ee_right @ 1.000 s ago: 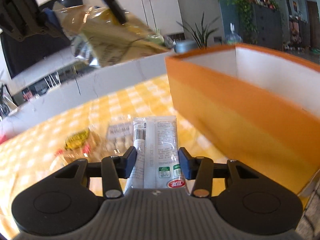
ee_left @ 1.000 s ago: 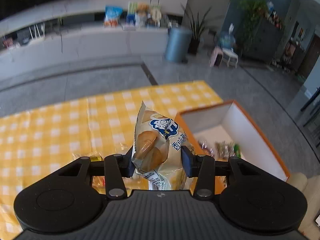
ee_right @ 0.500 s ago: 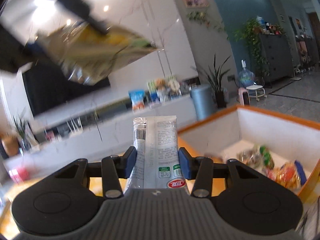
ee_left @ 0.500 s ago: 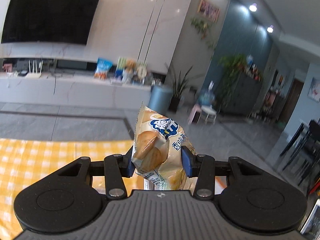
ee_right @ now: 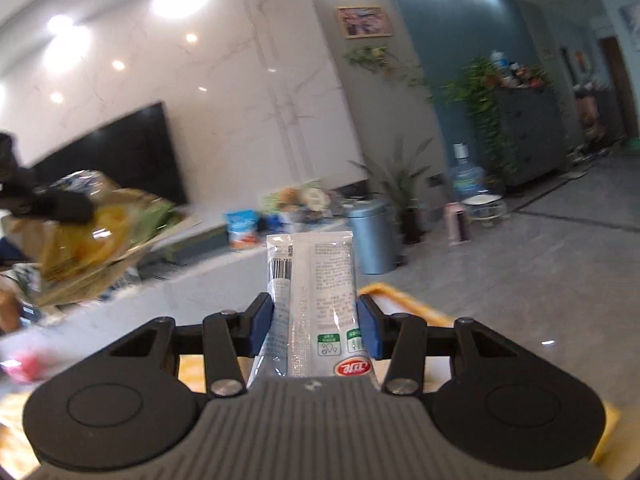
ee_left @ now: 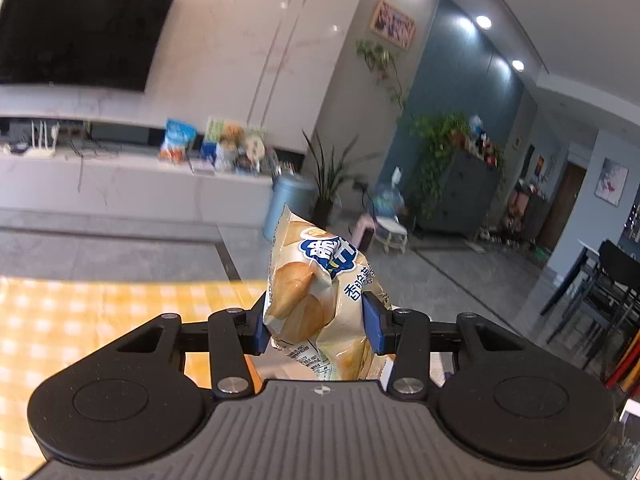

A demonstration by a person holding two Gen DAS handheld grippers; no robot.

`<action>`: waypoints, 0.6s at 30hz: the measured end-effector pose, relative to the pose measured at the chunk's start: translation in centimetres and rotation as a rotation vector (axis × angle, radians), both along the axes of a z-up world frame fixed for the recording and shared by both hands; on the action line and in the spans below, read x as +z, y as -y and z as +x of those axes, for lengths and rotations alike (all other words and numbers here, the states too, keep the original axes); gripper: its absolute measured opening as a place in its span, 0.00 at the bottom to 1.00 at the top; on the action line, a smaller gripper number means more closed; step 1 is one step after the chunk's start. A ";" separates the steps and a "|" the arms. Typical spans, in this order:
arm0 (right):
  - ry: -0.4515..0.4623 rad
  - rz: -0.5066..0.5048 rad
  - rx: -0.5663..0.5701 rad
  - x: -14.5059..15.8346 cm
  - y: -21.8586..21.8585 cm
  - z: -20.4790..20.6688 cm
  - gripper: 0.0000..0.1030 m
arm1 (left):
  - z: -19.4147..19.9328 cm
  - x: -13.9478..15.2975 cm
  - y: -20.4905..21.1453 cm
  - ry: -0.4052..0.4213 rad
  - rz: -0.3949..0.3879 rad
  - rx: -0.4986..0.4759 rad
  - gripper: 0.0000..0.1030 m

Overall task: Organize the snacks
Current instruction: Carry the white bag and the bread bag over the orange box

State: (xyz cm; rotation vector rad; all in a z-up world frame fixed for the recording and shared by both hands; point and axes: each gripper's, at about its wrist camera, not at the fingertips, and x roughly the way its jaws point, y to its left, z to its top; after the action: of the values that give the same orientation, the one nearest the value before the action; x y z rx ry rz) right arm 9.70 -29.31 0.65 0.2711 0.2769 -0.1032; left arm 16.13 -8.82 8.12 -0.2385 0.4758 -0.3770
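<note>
Both views have swung up from the surface toward the far wall, and the orange box has dropped out of sight. Left hand-held gripper (ee_left: pixel 316 322) pinches a biscuit bag (ee_left: pixel 316 300) upright; right hand-held gripper (ee_right: pixel 316 326) pinches a white wafer packet (ee_right: pixel 316 292), long axis pointing away. The box probably lies below both.
</note>
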 end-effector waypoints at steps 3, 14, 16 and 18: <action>-0.071 0.044 -0.043 -1.5 2.5 1.4 0.45 | 0.8 -1.4 1.1 -0.036 -0.004 -0.025 0.50; -0.361 0.046 -0.168 -5.6 4.0 7.3 0.45 | 1.9 -5.4 3.2 -0.117 0.053 -0.062 0.50; -0.381 0.058 -0.196 -6.0 4.1 7.5 0.47 | 1.8 -5.8 3.4 -0.128 0.066 -0.056 0.50; -0.384 0.056 -0.204 -6.2 4.1 7.3 0.47 | 1.9 -6.1 3.5 -0.136 0.078 -0.050 0.50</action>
State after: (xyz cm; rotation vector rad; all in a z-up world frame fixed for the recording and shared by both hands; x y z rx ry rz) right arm 16.97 -33.37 -5.50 0.3348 0.6346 -0.3511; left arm 17.99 -12.28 2.00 -0.1770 0.6303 -0.3920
